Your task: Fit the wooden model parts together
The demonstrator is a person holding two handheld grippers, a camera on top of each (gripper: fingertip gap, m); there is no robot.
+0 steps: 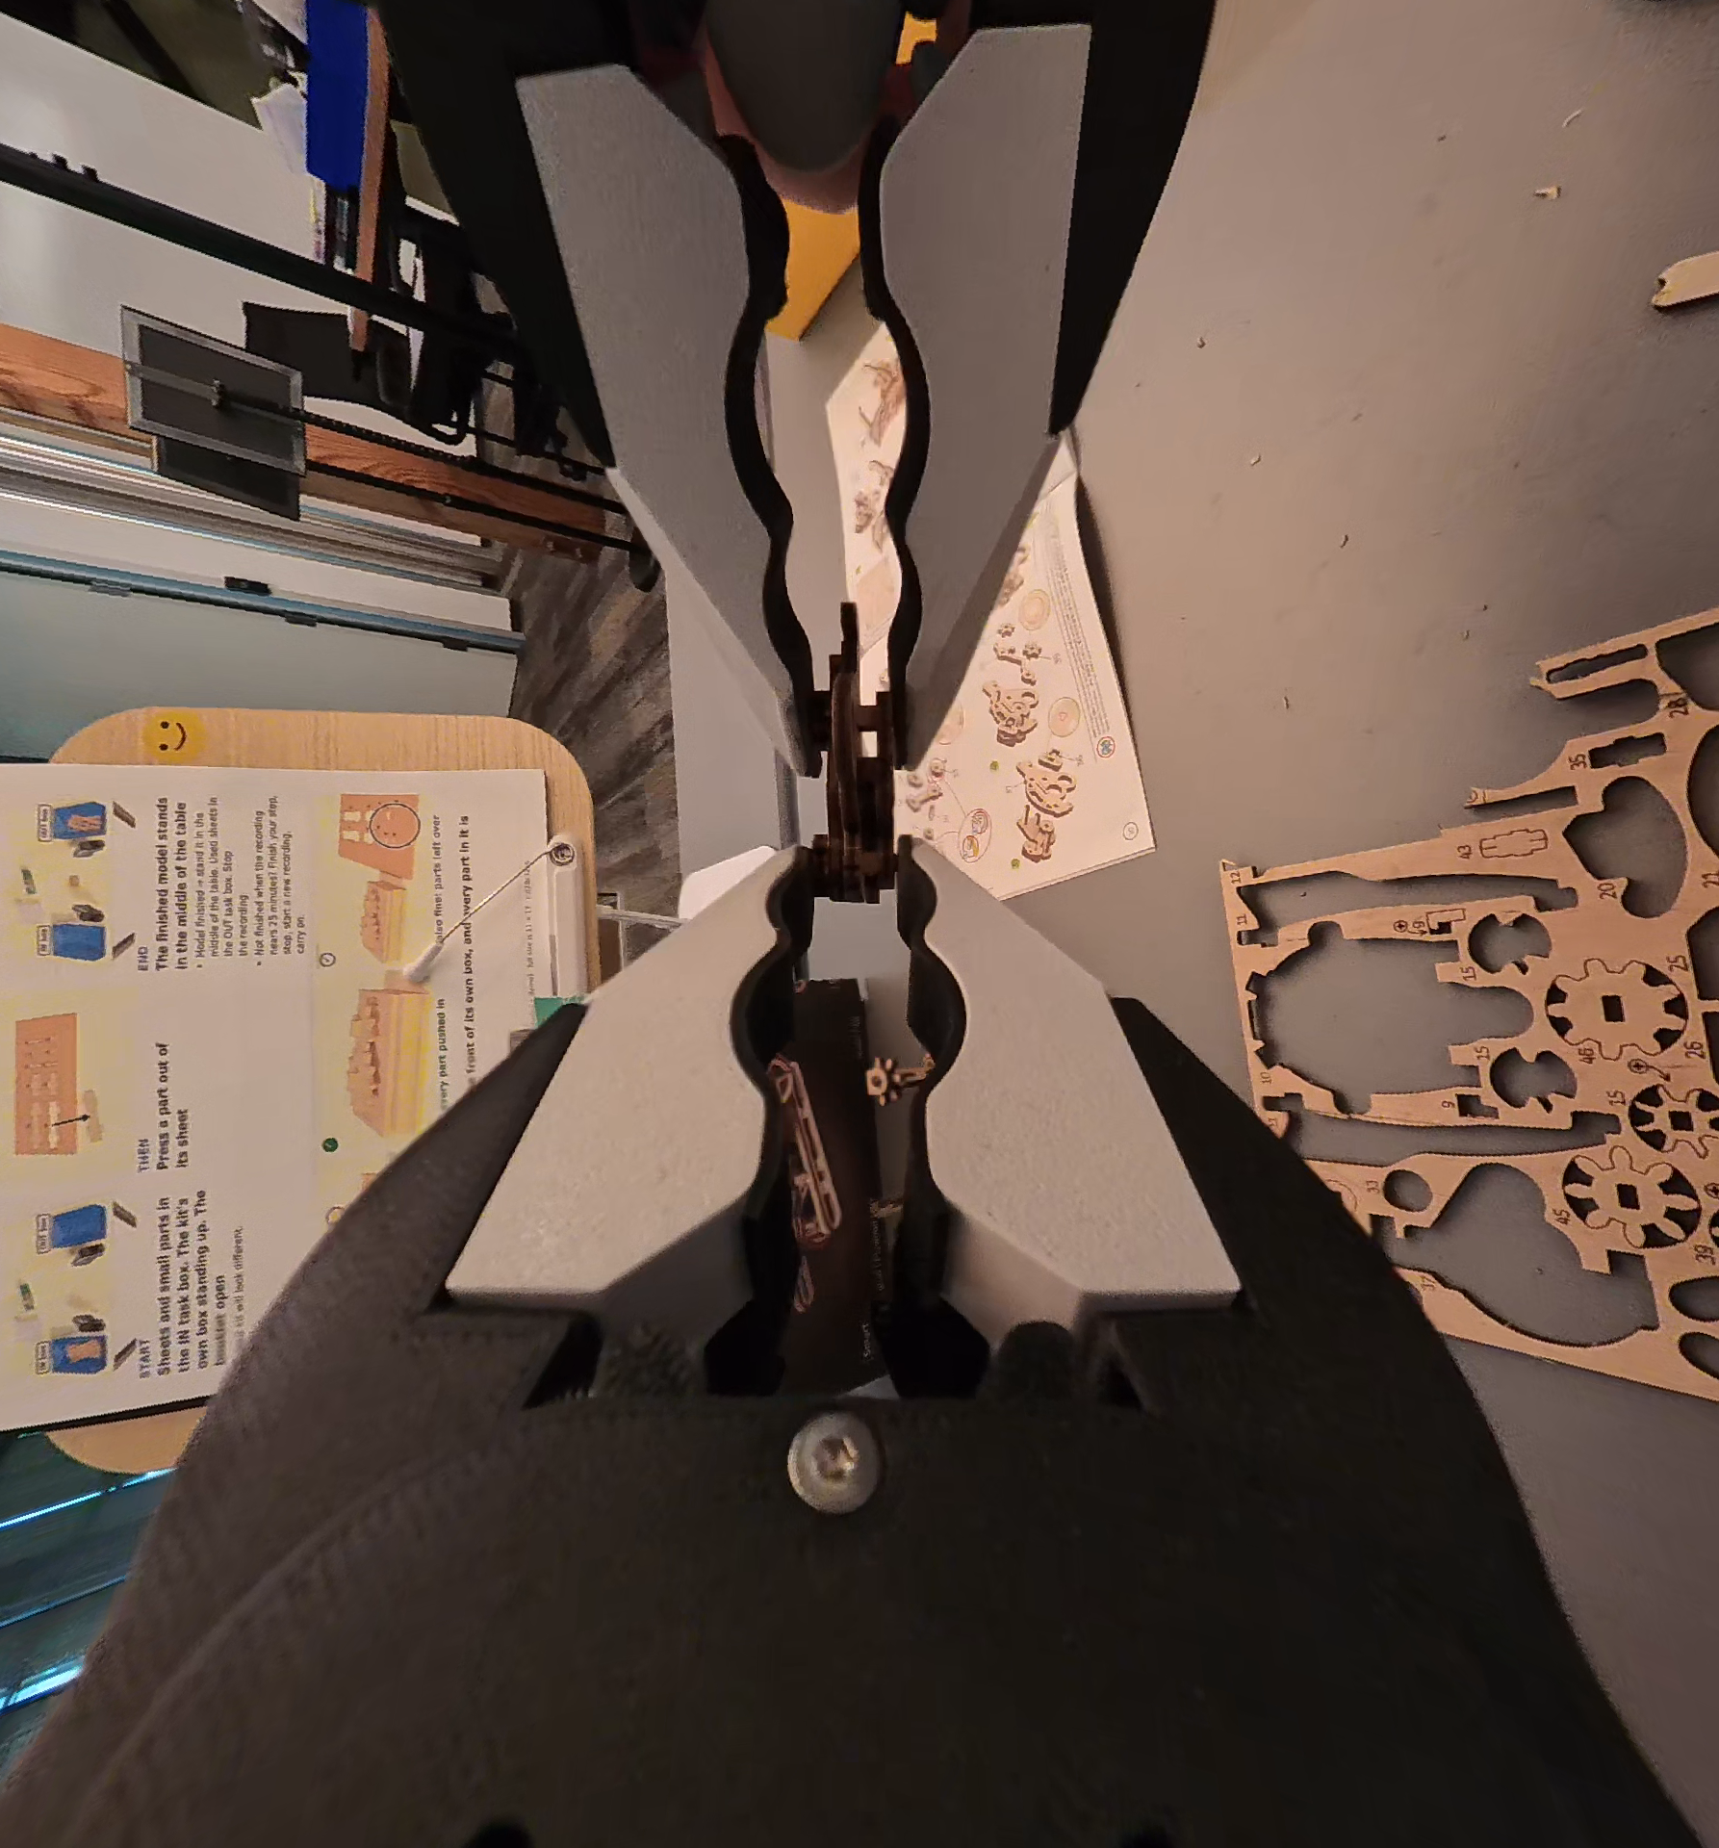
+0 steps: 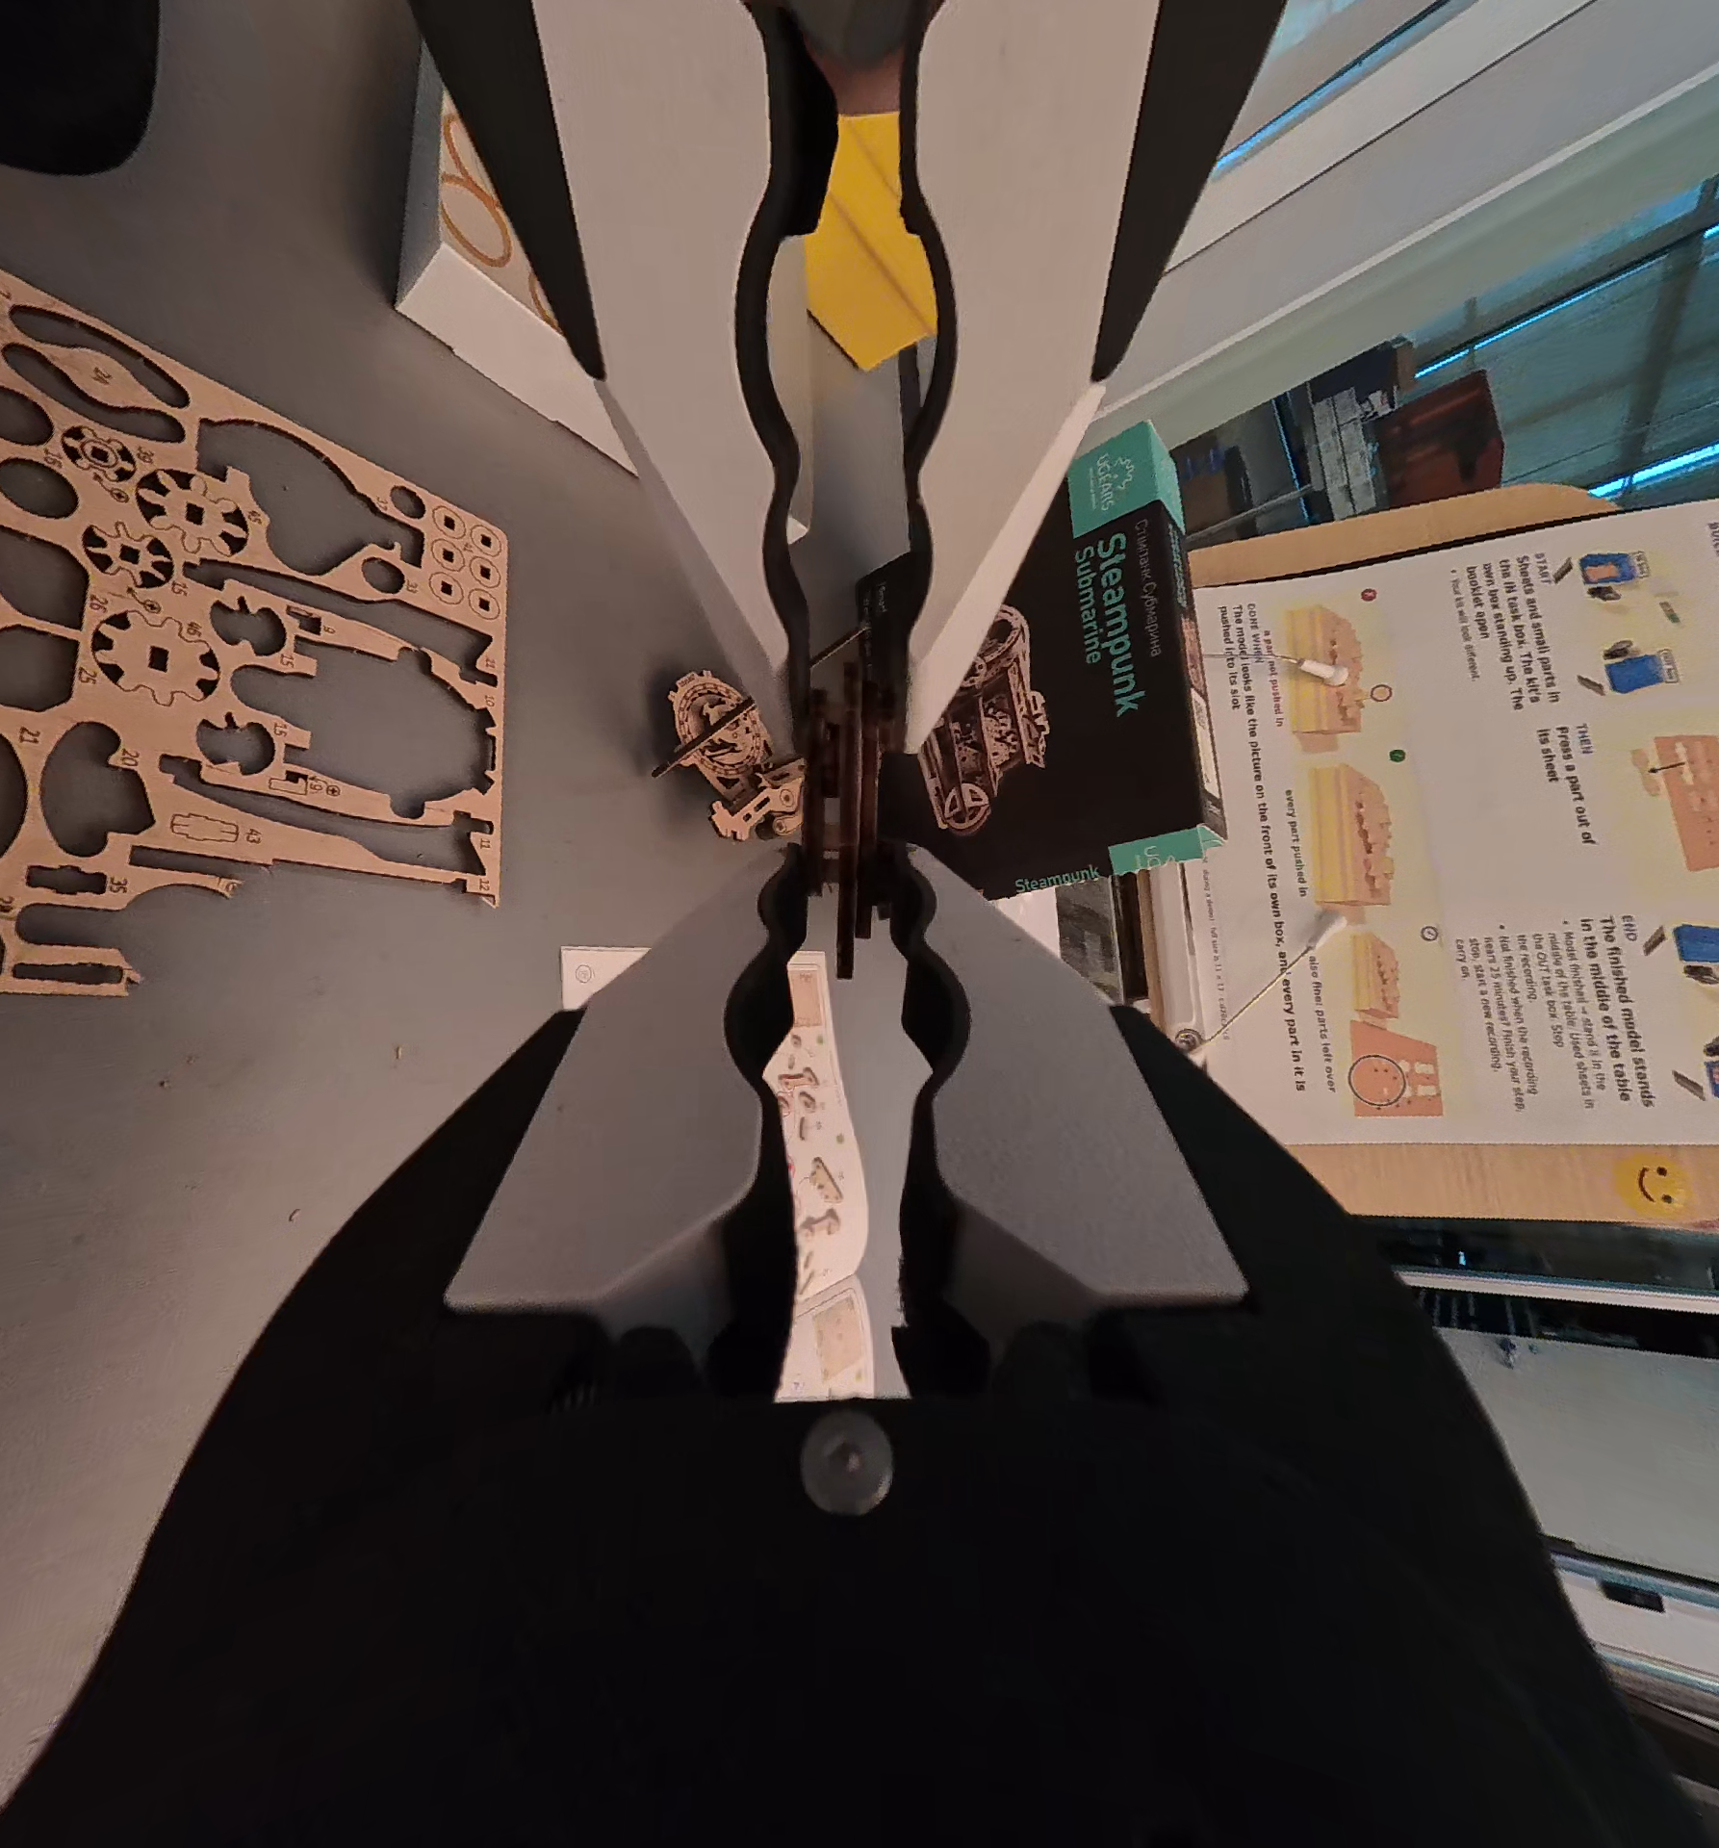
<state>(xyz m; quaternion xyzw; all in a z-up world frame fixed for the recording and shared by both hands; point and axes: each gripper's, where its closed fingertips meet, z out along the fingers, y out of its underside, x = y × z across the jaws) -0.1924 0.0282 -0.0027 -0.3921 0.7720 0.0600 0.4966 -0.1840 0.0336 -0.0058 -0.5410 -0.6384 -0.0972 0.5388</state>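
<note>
— Where both tools meet, what is held?
— A small dark wooden assembly (image 1: 851,790) is between them. The left gripper (image 1: 851,860) is closed on its near end, and the right gripper (image 2: 844,860) clamps the same piece from the opposite side.
— And on the grey tabletop (image 2: 286,1150)?
— A punched plywood sheet (image 2: 206,640) lies flat near one edge. Beyond the tips, a small built wooden part (image 2: 726,750) rests beside the standing kit box (image 2: 1085,700). An open booklet (image 1: 1025,720) lies farther away.
</note>
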